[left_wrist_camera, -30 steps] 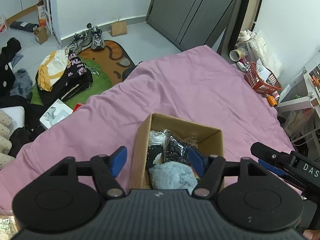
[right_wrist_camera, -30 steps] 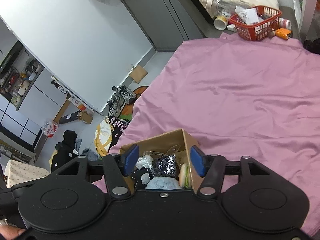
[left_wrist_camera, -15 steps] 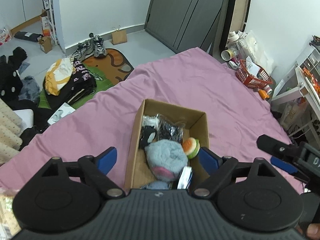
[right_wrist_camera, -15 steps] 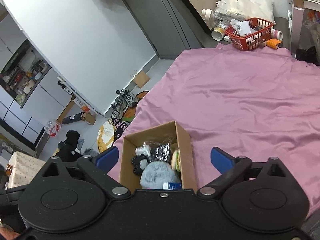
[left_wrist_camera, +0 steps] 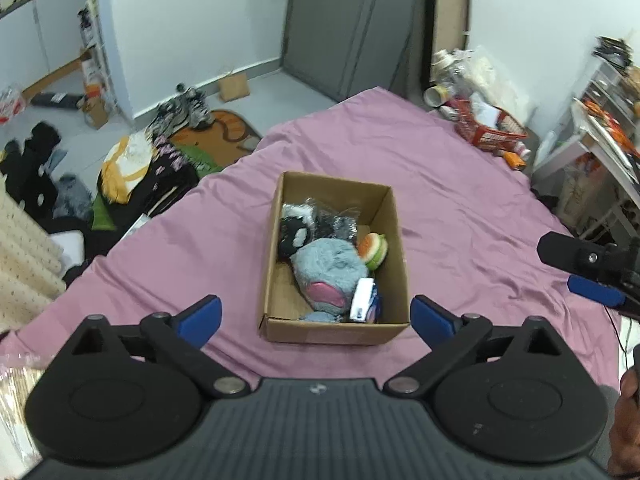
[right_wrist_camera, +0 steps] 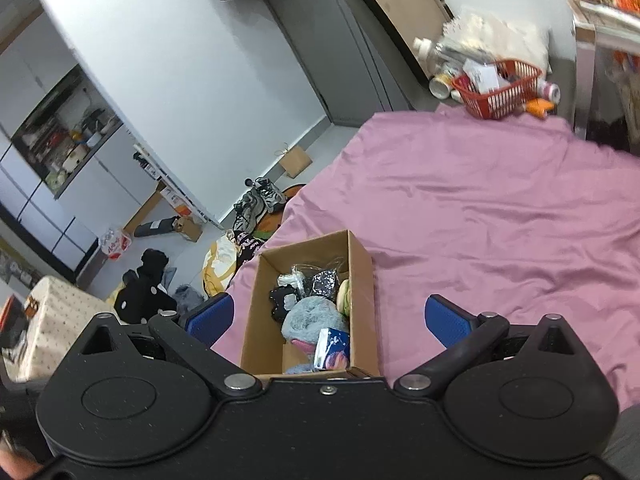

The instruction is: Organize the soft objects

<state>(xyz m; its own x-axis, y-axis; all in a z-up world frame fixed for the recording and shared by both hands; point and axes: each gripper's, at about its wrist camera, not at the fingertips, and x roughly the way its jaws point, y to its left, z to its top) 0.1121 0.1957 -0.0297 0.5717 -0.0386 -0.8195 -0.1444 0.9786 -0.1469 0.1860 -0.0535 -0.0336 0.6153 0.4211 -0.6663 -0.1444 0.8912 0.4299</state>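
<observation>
Box (left_wrist_camera: 394,236) lengthwise away on sheet (left_wrist_camera: 460,200), toys held inside. Left gripper (left_wrist_camera: 316,318) and right gripper (right_wrist_camera: 328,318): spread wide, nothing grasped.

Left gripper (left_wrist_camera: 315,320) jaws spread wide, nothing between the blue pads (left_wrist_camera: 200,317), tilted down and forward. Right gripper (right_wrist_camera: 329,319) also spread wide, empty, blue pads (right_wrist_camera: 445,320) far apart, angled down. In the left wrist view the right gripper's tip enters from the right edge, level with the left one, well apart from it. A hand (left_wrist_camera: 628,420) grips that right tool at the lower right corner; fingers mostly cut off.
</observation>
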